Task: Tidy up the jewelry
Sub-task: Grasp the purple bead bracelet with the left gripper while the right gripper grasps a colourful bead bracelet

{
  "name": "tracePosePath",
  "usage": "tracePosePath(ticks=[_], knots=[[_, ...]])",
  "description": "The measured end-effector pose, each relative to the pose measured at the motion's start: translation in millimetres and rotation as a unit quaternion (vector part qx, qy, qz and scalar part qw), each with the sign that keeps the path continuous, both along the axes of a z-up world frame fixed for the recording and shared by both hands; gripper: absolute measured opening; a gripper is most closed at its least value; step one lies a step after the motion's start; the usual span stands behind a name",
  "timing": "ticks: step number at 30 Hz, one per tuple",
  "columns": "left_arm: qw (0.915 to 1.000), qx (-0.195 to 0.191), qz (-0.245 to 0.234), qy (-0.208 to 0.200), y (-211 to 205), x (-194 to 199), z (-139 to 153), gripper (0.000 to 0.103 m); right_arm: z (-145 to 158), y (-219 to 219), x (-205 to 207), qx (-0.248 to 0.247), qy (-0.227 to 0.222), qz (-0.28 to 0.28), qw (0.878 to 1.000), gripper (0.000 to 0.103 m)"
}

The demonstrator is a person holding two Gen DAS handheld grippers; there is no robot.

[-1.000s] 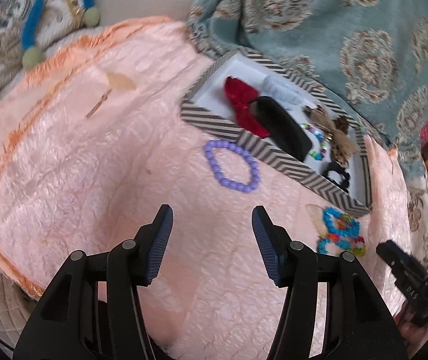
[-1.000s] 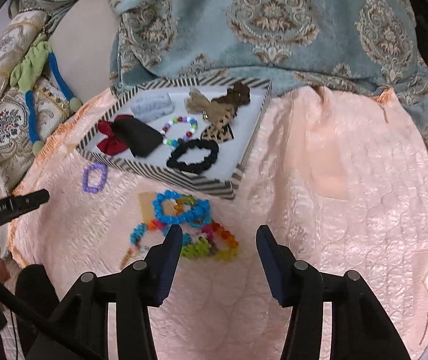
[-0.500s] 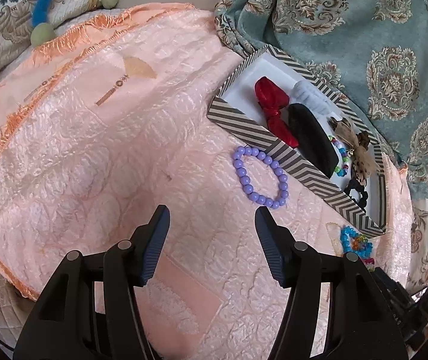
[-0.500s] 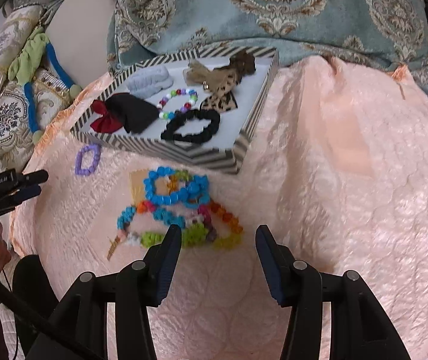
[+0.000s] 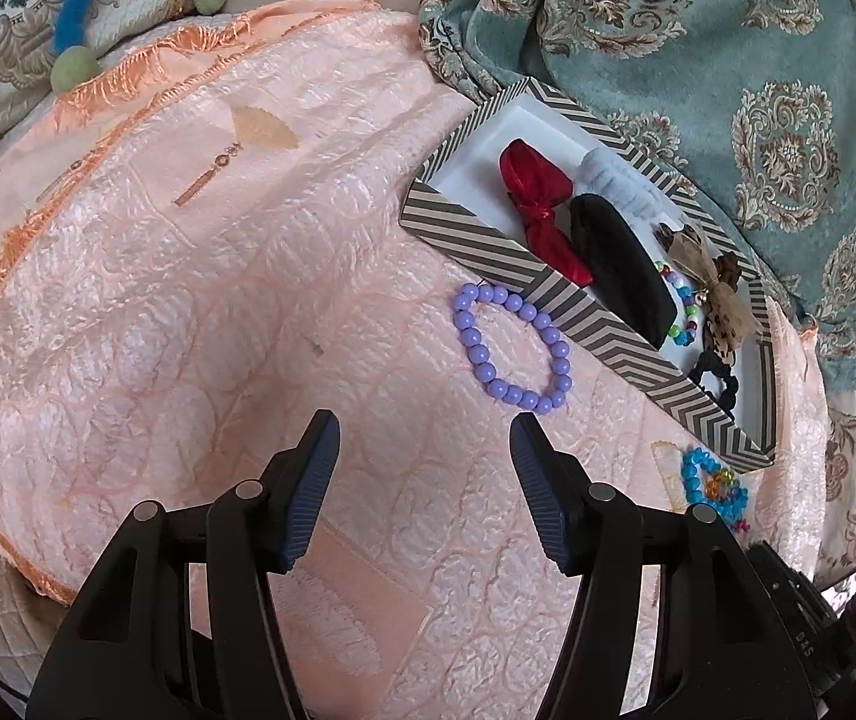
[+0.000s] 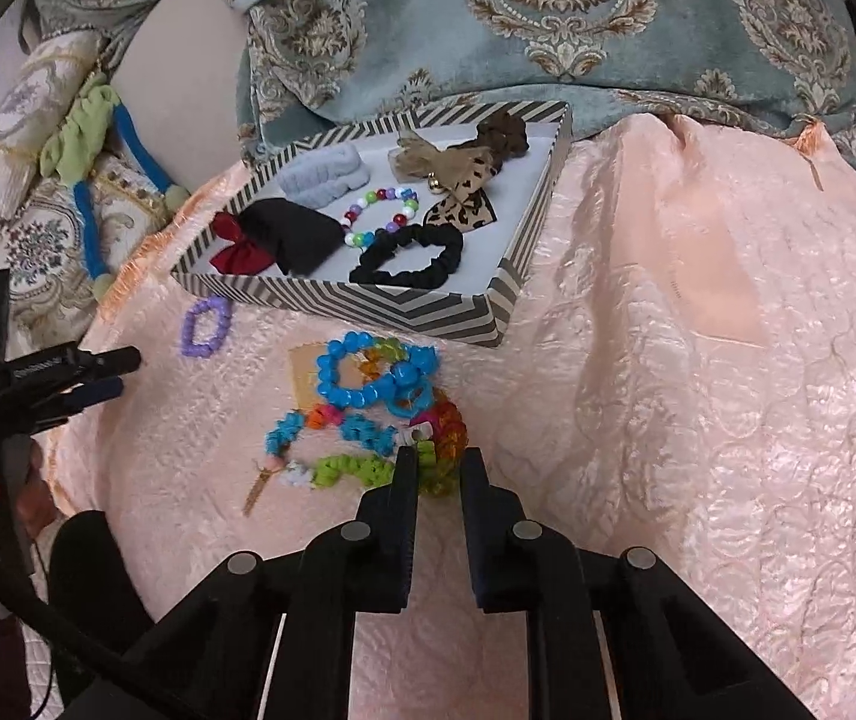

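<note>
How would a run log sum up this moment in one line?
left tool: open, near purple bracelet | right tool: just closed on orange bracelet

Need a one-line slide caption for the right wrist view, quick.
Right gripper, jaws just closed on an orange-and-green bead bracelet in the pile before the striped tray.

Peach bedspread [image 5: 200, 300]: shiny quilted cloth, fringed edge. Purple bead bracelet [image 5: 511, 348]: smooth glossy plastic. Striped tray [image 6: 368, 300]: matt card, white inside. Black scrunchie [image 6: 407, 255]: matt cloth. Orange beads [image 6: 448, 450]: translucent, glossy. Teal blanket [image 6: 547, 18]: plush, woven pattern.
</note>
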State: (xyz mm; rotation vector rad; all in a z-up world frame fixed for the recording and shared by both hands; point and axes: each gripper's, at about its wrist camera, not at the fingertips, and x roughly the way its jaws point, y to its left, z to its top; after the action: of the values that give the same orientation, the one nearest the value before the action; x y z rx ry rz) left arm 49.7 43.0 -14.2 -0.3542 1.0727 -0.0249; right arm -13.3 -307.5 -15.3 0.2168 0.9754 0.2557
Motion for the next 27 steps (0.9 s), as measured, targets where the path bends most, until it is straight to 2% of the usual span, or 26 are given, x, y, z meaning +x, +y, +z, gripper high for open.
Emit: tracePosePath(ticks=[5,7,9,11,17,22,25,26,27], knots=[[1.0000,-0.001,0.003,-0.003,0,2,2,0.059,10,-11,-11,0.010,-0.006,-0.001,1.000,0.013],[1.0000,-0.002,0.003,-0.001,-1,2,1,0.059,8,-16,-12,0.026,0.008,0.003,1.000,0.013],[1.0000,-0.002,0.000,-0.001,-2,2,1,0.059,5,-19,-13,0.012,0.022,-0.002,1.000,0.013],[1.0000,0.002,-0.004,-0.002,-5,2,1,0.059,5,-20,-16,-0.012,0.016,-0.010,1.000,0.013],[0.9999,0.003,-0.010,-0.004,-11,7,2,0.059,17,-11,-23,-0.020,-0.011,0.022,0.999,0.020],[0.9997,0.014,-0.022,-0.003,-19,19,1,0.060,4,1,-11,-0.060,-0.005,0.033,0.998,0.020],[0.9994,0.021,-0.026,0.001,-23,29,-3,0.063,-3,1,-9,-0.054,-0.005,0.034,0.998,0.021],[0.9994,0.026,-0.024,0.004,-23,34,-5,0.063,-2,1,-10,-0.050,-0.012,0.033,0.998,0.018],[0.9994,0.027,-0.021,0.006,-24,38,-7,0.063,-1,1,-11,-0.045,-0.015,0.033,0.998,0.009]])
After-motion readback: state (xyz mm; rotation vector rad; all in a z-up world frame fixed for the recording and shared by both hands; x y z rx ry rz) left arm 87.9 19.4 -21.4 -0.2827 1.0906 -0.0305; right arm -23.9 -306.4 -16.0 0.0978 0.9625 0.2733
